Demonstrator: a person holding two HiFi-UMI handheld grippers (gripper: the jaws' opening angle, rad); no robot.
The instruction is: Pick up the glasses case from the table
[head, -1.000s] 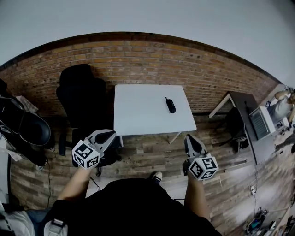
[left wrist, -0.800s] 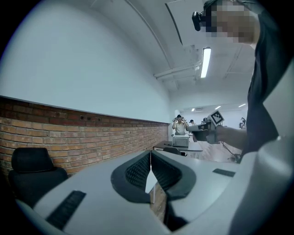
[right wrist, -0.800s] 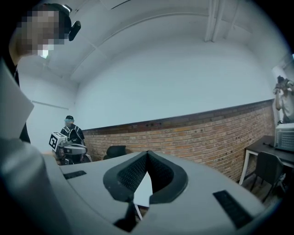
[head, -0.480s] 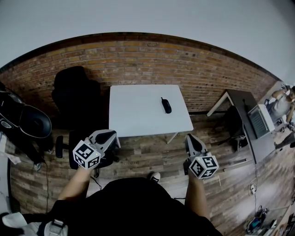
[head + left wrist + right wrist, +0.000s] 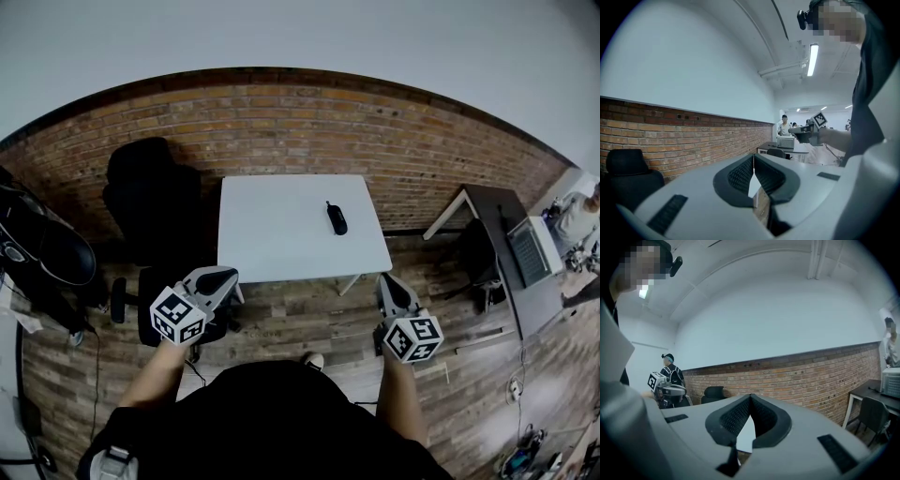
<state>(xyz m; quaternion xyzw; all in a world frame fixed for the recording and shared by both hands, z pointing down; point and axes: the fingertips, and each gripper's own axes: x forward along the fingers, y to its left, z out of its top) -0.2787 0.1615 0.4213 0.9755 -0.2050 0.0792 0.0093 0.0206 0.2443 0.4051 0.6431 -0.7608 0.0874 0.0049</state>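
A small black glasses case [image 5: 336, 217] lies on the right half of the white table [image 5: 272, 234], seen from the head view. My left gripper [image 5: 228, 274] is held over the wooden floor short of the table's near left corner, jaws together and empty. My right gripper [image 5: 388, 281] hovers short of the near right corner, also shut with nothing in it. In the left gripper view the left gripper [image 5: 753, 157] has its pads touching; in the right gripper view the right gripper [image 5: 750, 397] looks the same. The case is far from both.
A black office chair [image 5: 150, 192] stands left of the table against the brick wall [image 5: 300, 122]. A dark desk with a laptop [image 5: 530, 248] and another chair [image 5: 478, 253] are at the right. Black bags [image 5: 42, 253] lie at the far left.
The table and case have slid slightly left and nearer in the head view as I step forward. Both grippers keep their pose and stay shut.
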